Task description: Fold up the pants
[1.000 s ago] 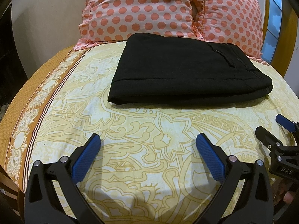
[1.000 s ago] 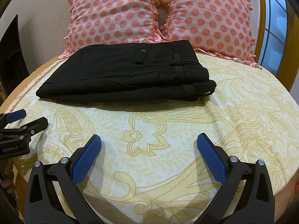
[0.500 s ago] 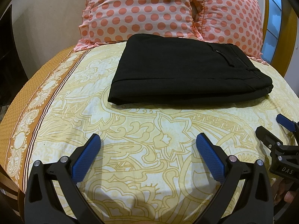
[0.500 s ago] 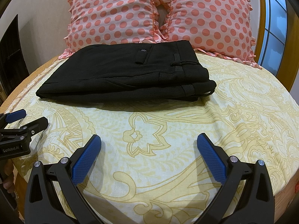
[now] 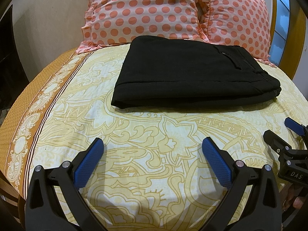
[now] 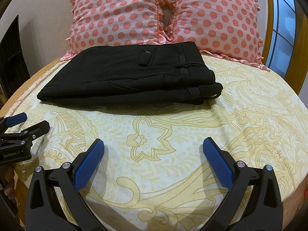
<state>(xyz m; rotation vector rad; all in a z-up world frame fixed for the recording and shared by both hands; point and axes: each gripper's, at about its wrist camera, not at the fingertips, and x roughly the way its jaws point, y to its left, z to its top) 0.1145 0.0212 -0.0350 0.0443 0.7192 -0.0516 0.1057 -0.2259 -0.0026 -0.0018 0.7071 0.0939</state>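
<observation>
Both tools unchanged, spread wide, gripping nothing.
I see my left tool (image 5: 152,150) and right tool (image 6: 153,150) still above the bed (image 6: 173,163); folded pants (image 6: 130,77) remain by the pillows (image 6: 134,13).

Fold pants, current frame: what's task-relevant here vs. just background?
Task-relevant:
- folded black pants lying on the bed
- left gripper, open, empty
- right gripper, open, empty

Background:
- two pink polka-dot pillows
- yellow floral-patterned bedsheet
- window
</observation>
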